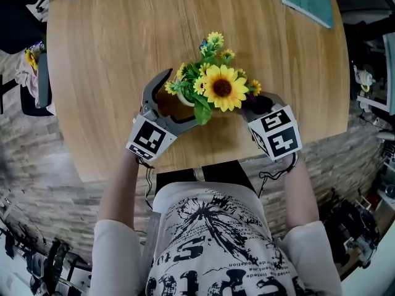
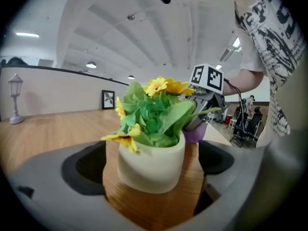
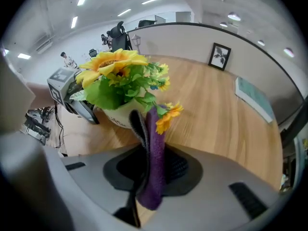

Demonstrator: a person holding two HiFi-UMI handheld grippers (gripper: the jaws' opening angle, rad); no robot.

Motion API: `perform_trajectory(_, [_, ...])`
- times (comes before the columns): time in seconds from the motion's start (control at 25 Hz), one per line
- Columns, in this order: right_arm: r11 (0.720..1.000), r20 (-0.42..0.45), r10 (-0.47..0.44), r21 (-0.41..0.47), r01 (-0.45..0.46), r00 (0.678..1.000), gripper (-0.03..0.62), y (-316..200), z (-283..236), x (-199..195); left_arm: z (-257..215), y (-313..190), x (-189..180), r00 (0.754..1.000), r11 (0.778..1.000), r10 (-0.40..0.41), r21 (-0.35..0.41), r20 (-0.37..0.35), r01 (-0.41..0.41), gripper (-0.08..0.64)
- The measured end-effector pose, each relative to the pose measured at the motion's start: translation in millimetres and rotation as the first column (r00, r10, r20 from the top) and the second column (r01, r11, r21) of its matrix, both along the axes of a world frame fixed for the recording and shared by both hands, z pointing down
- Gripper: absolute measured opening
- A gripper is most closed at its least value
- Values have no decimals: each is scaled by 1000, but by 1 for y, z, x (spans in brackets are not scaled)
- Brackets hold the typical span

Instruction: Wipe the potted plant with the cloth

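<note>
At the near edge of the table (image 1: 123, 54), working on the potted plant (image 1: 213, 88), sitting roughly midway between both hands. Straddling the white pot (image 2: 151, 160) with the left gripper (image 1: 178, 100): wide open, touching neither side as far as visible, gripping nothing. Pinching the purple cloth (image 3: 155, 153) in the right gripper (image 1: 258, 106), clamped shut on it, leaving a folded strip poking past the tips and up against a small yellow flower (image 3: 166, 117) and the leaves (image 3: 113, 93) on the plant's right side. Reading this as the start of the wipe, probably just making contact. Recommending closing the left gripper gently on the pot first, low on the wall; looking light, so likely sliding or tipping toward the table edge under sideways rubbing. Then dragging the cloth along each leaf from stem outward, keeping pressure light and following the leaf instead of bending it. Going easy around the big sunflower (image 1: 222, 88), probably flexing on a thin stem. Leading with cloth only, keeping hard tips off petals. Reaching the far side by turning the pot with the left gripper, not by crossing the right over the blooms. Watching the cloth for slipping, seemingly being held by a narrow fold only.
</note>
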State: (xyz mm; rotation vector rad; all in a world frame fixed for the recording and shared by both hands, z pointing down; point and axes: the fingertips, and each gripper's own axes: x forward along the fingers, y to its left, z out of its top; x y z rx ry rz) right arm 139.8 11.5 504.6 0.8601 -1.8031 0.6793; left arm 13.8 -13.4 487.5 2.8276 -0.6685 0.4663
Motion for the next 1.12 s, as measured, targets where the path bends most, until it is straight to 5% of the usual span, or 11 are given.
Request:
perform_trajectory(0.24, [1000,52,25,10,-25,998,83,-6,0,0,2,-12,23,998,998,56,35,37,-57,589])
perform_trajectory(0.88, [999,90,38,0,-38,995,83,-25,3,-6,3,-13,25,988,991,133,-15,73,-132,532])
perform_trajectory(1.12, [999,105,44,16,-46,994,83,-26,-8,-2,-35,-22,31,996,996,90,9,14,-90,532])
